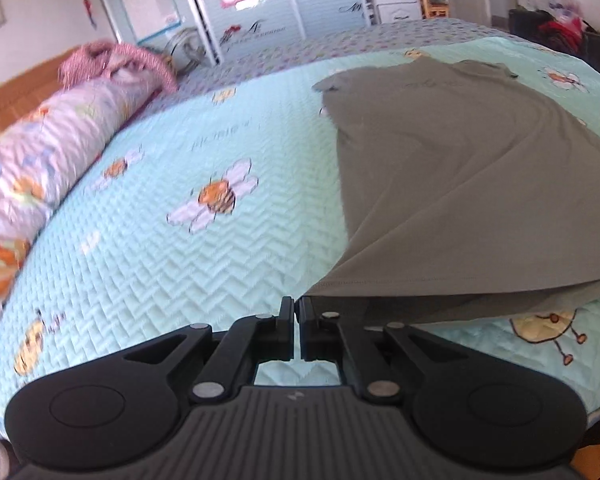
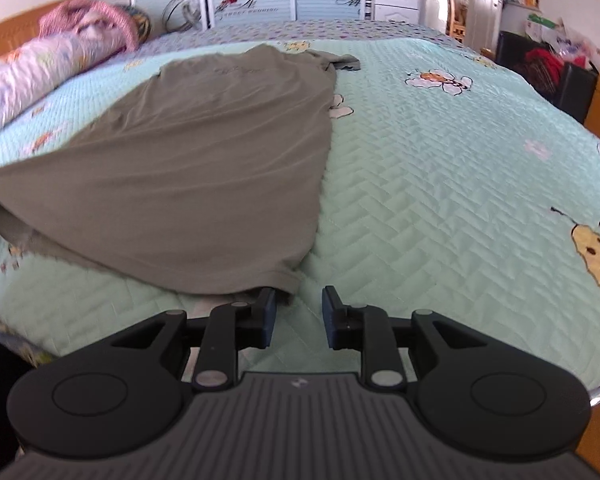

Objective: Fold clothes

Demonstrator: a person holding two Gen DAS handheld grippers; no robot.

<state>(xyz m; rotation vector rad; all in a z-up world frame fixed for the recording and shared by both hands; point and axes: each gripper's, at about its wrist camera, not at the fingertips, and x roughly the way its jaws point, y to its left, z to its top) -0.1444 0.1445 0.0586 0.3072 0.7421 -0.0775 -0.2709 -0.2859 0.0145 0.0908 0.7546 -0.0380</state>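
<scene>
Your left gripper (image 1: 299, 308) is clamped shut on the near hem corner of the olive-green shirt (image 1: 452, 168); the jaws meet with only a thin slit between them and the cloth runs taut from the tips, lifted off the bed (image 1: 188, 280) along that edge; a shadowed hollow shows under the raised hem in the left wrist view.

Your right gripper (image 2: 299, 300) stands with its jaws apart and nothing between them; its left fingertip (image 2: 267, 300) sits just beside the shirt's (image 2: 204, 152) other near hem corner, which lies on the quilt near the bed's front edge; whether the tip touches the cloth cannot be told.

The shirt lies lengthwise along the middle of the bed, collar end toward the far edge, one sleeve (image 2: 346, 62) poking out at the far right in the right wrist view.

A rolled floral quilt (image 1: 48, 152) lies along the left edge of the bed; a pink garment (image 1: 116, 60) sits at the far left corner.
</scene>
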